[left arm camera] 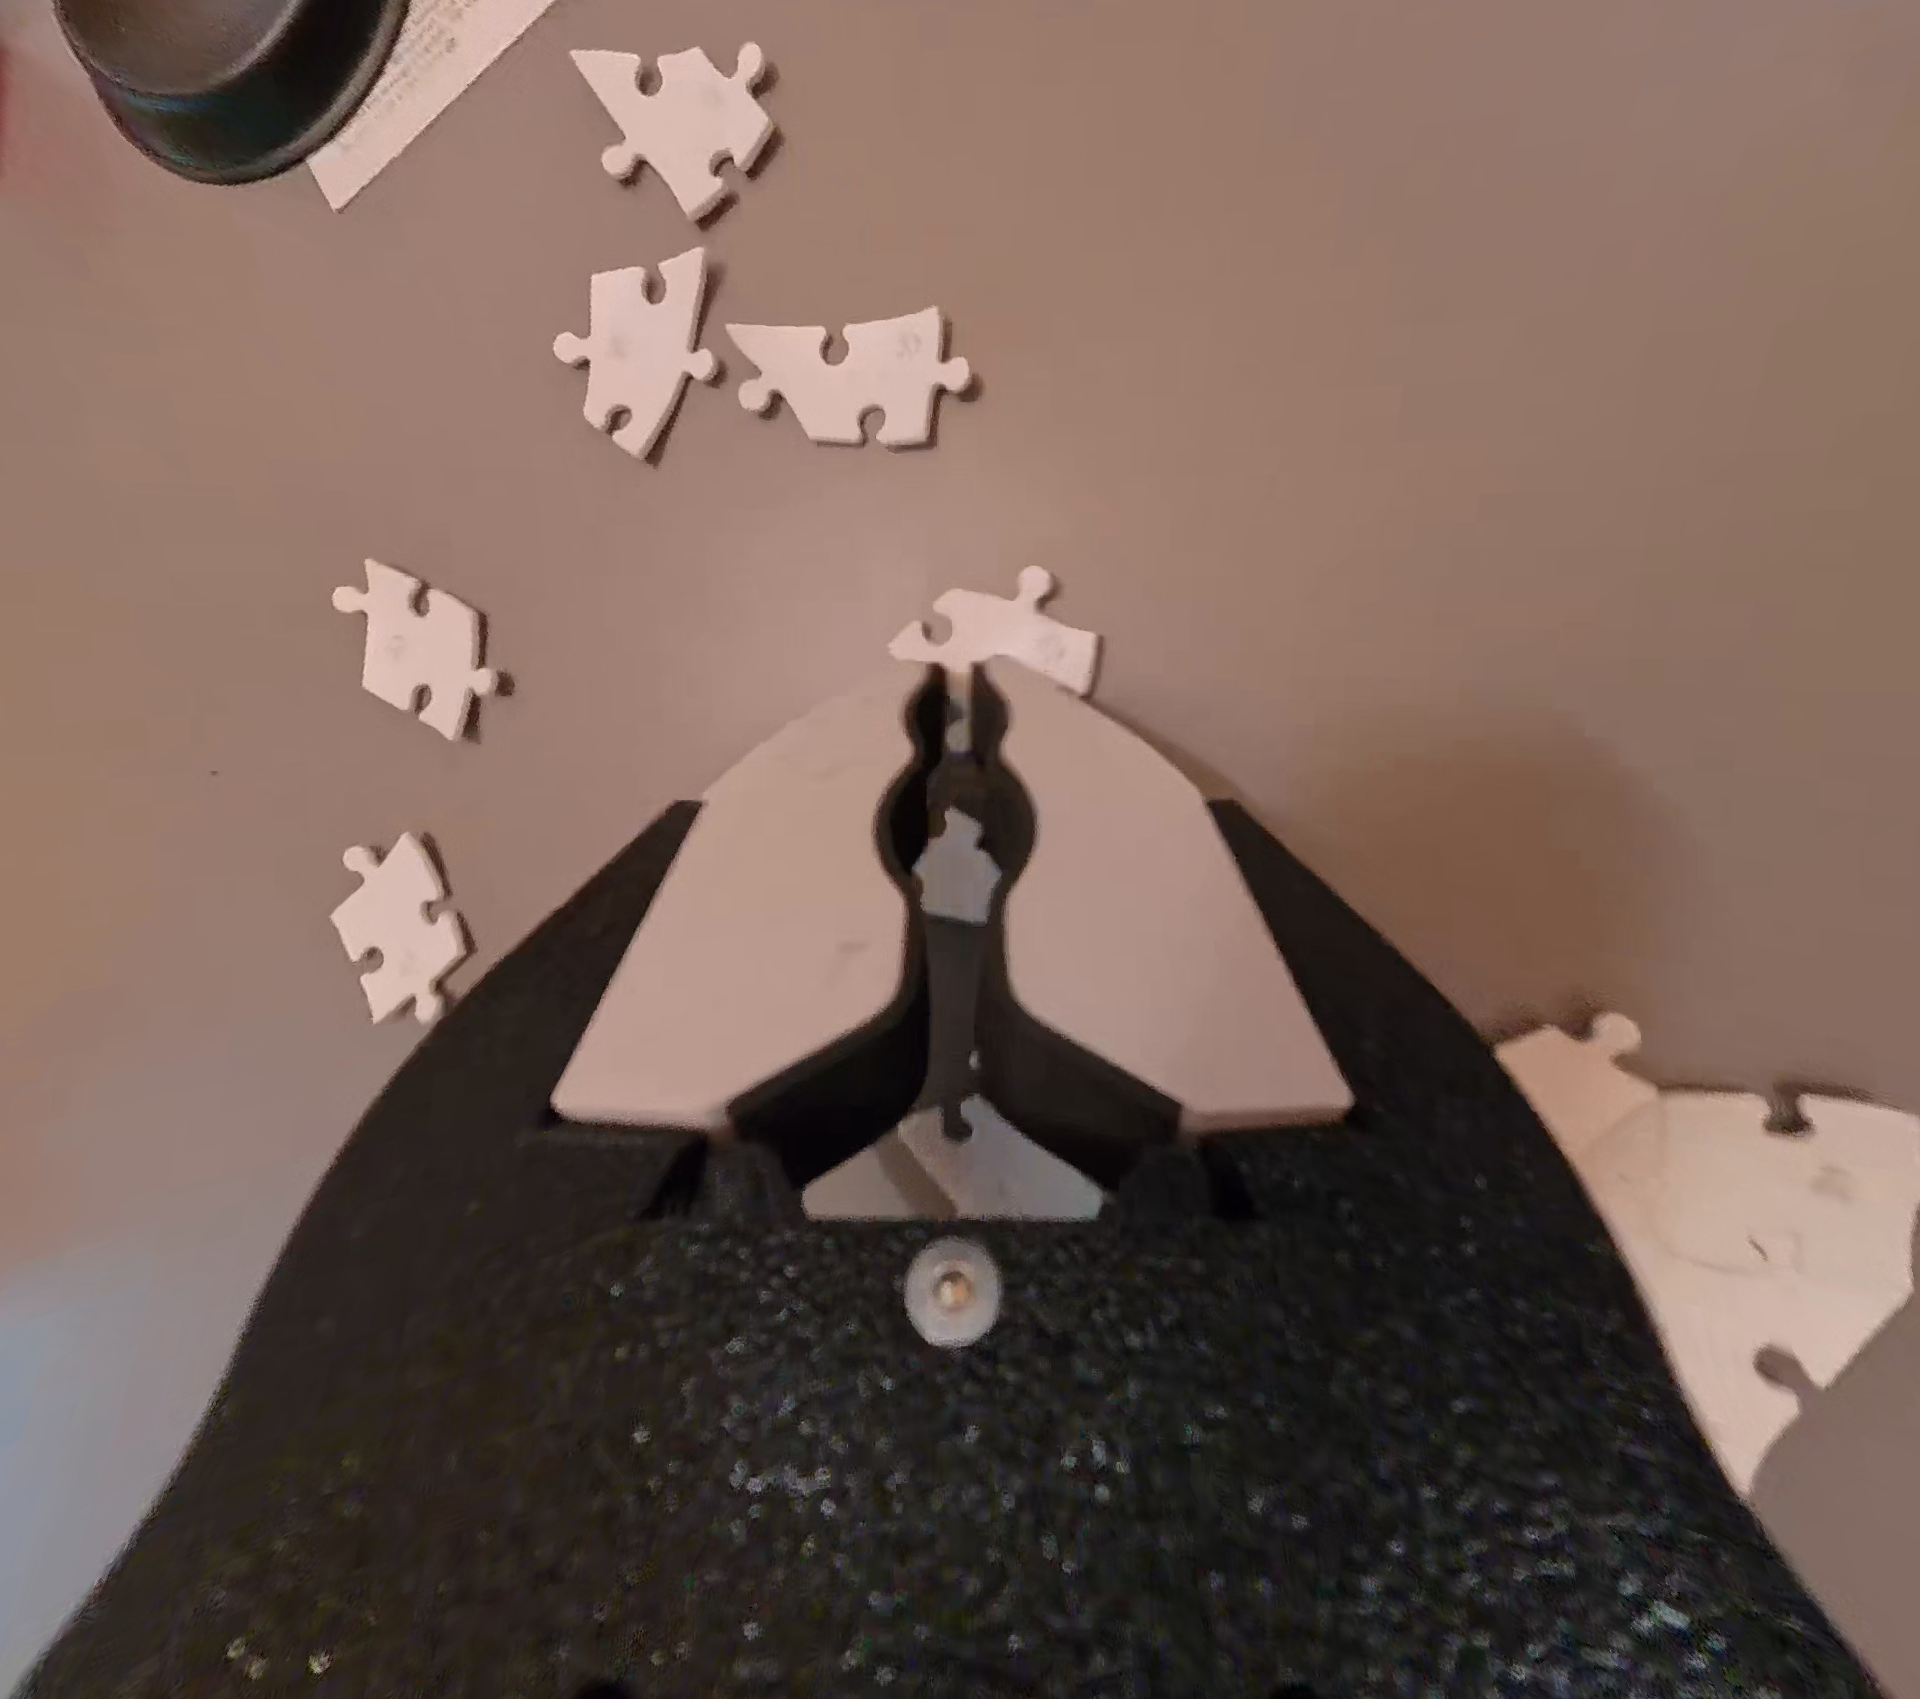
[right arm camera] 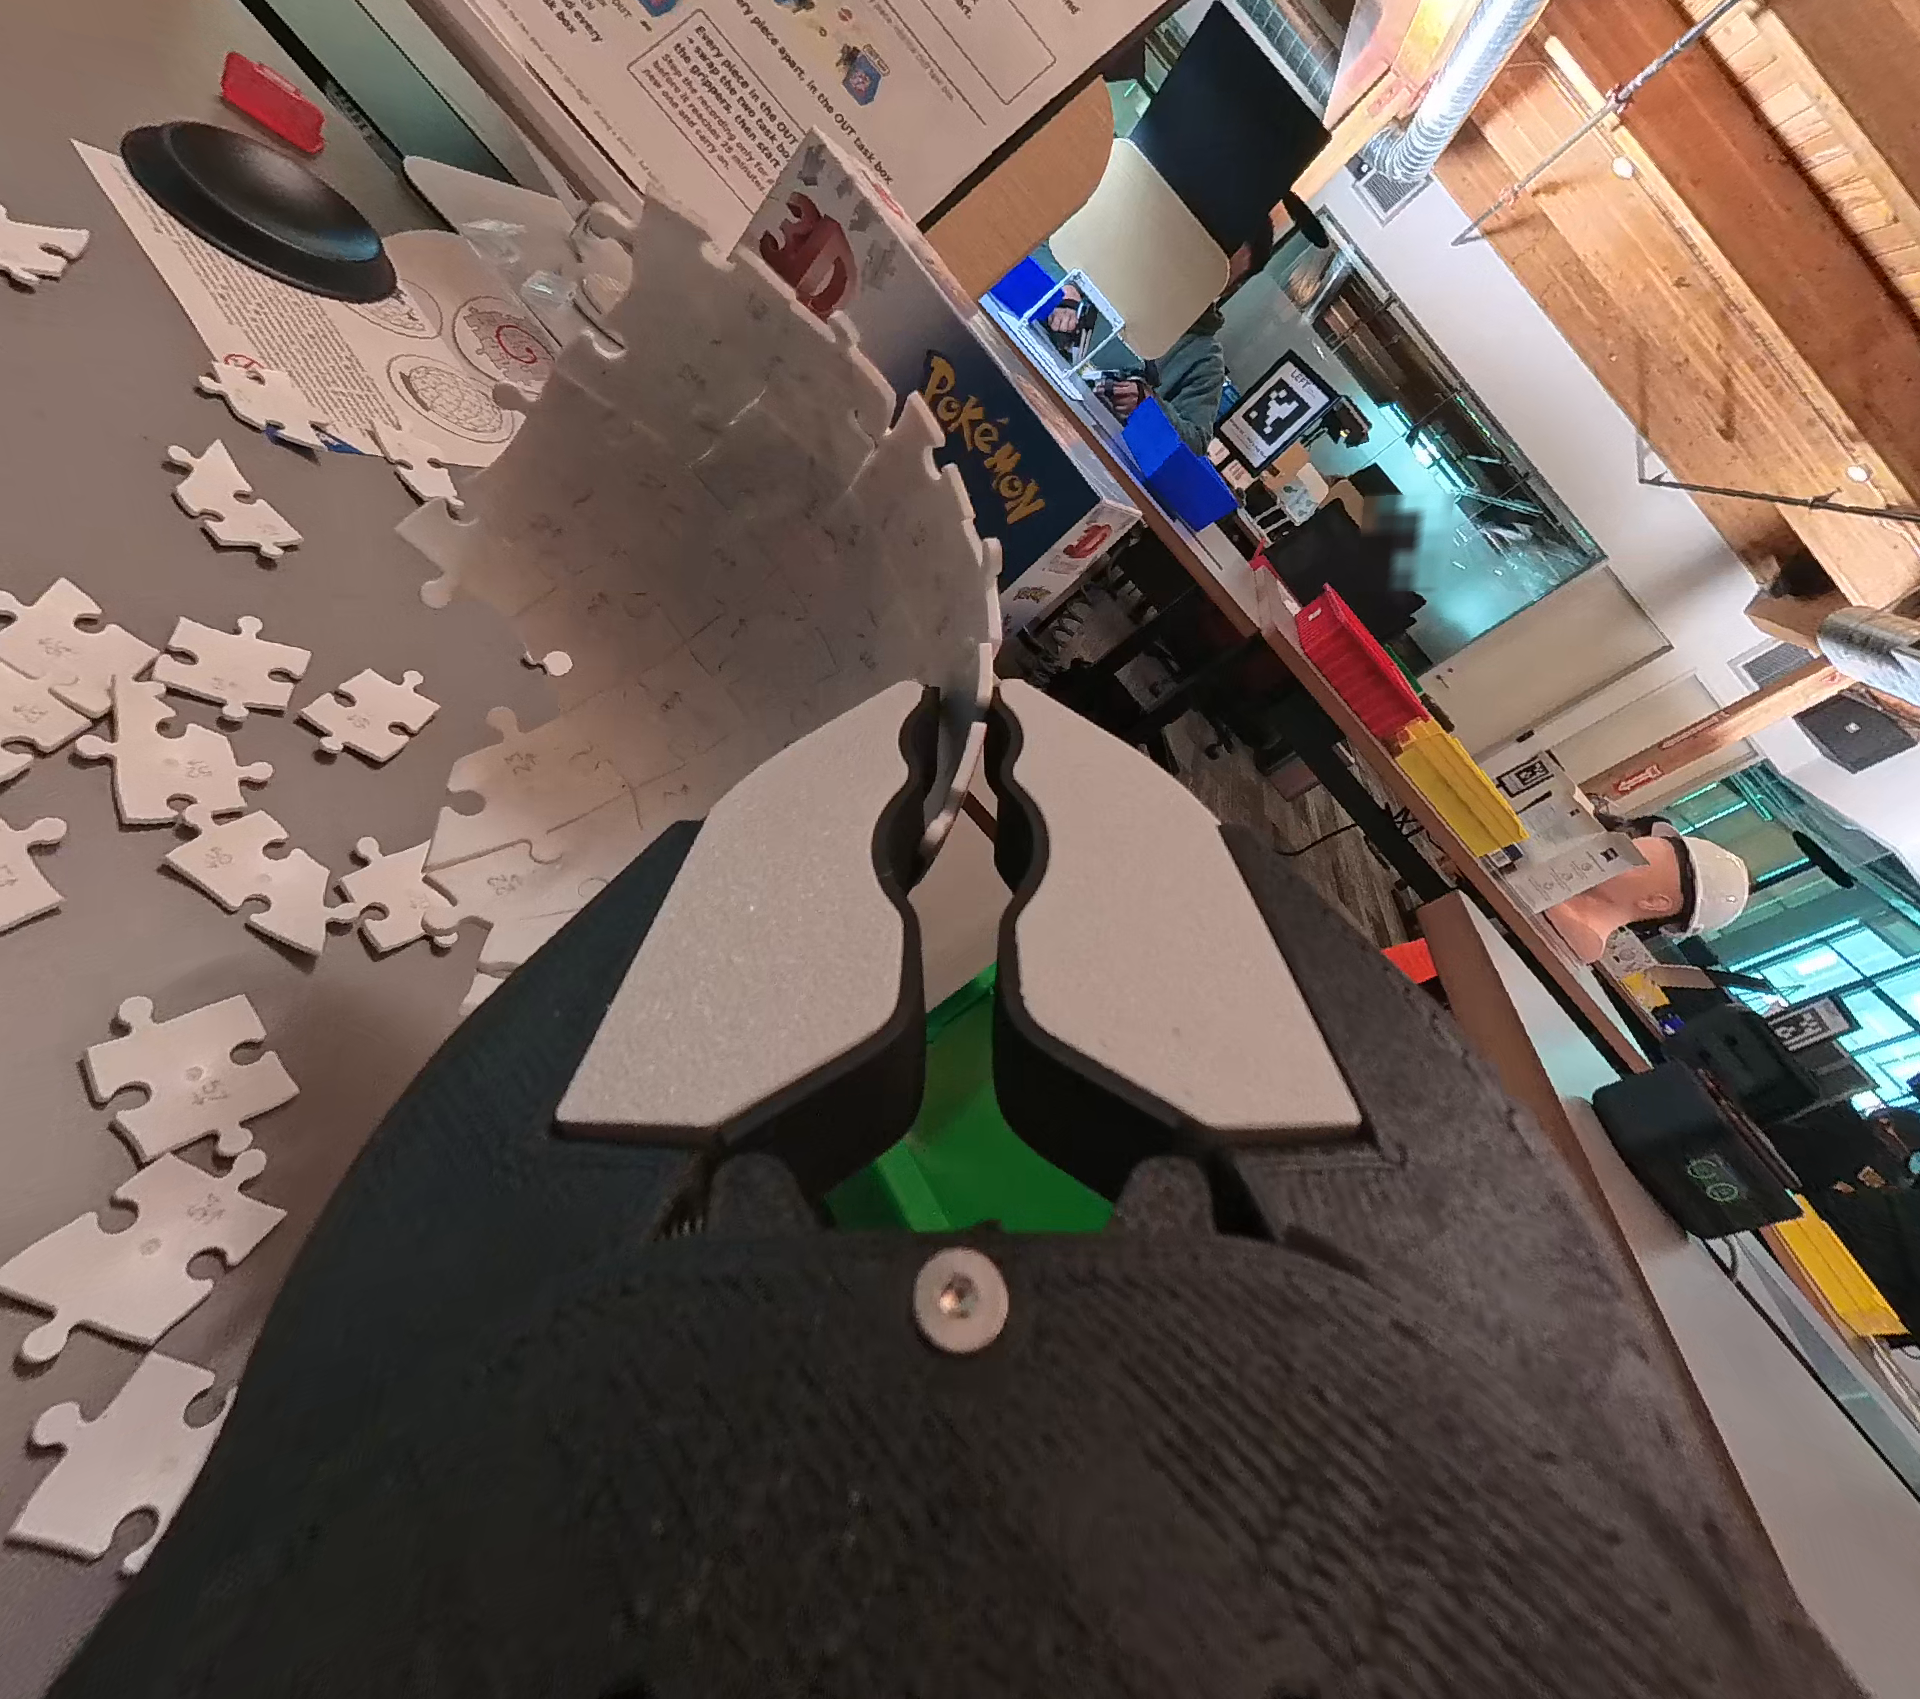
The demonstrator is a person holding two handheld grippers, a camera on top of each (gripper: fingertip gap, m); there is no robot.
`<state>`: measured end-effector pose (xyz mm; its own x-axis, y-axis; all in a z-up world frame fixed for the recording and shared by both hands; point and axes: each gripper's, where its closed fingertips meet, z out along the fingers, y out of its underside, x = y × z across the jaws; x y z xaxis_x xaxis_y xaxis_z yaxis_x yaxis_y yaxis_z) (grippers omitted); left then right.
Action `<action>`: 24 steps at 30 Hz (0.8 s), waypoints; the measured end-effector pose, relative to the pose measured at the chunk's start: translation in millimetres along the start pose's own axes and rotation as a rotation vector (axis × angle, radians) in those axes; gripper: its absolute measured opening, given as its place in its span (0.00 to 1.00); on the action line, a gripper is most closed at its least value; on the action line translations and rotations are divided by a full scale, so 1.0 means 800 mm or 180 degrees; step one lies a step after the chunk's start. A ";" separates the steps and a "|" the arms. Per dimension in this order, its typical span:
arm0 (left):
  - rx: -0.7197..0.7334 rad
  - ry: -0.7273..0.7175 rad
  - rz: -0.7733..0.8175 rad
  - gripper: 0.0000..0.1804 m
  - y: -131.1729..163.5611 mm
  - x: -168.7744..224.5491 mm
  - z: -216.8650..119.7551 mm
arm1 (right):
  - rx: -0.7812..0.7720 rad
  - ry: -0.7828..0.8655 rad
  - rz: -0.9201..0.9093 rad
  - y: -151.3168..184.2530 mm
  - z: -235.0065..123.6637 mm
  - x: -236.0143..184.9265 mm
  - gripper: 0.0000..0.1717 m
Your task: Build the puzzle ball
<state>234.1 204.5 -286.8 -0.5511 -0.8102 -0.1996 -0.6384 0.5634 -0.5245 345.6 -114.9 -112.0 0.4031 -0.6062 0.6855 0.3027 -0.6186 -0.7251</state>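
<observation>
Your left gripper (left arm camera: 961,683) is clamped on a thin, light white jigsaw piece (left arm camera: 1003,631) just above the grey table (left arm camera: 1351,299), while your right gripper (right arm camera: 961,745) pinches the rim of the curved white puzzle shell (right arm camera: 727,527), probably fragile at its joints.

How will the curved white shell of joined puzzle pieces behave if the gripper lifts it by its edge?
The curved white shell of joined puzzle pieces is thin, so probably light. Its many visible seams suggest it may flex or come apart. The right gripper pinches only the rim, so it may sag.
</observation>
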 end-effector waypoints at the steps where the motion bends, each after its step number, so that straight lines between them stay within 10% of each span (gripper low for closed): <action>1: 0.0029 -0.0009 -0.0018 0.00 -0.001 0.000 0.002 | -0.0001 -0.0003 -0.0006 0.000 0.000 0.000 0.04; 24: -0.0031 -0.0163 0.0828 0.00 0.039 0.018 -0.028 | -0.0031 -0.0125 -0.0028 0.001 0.011 -0.017 0.04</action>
<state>194.0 214.0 -287.3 -0.6696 -0.6448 -0.3685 -0.4839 0.7552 -0.4422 347.8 -102.8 -122.4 0.4340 -0.5808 0.6887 0.2980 -0.6289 -0.7181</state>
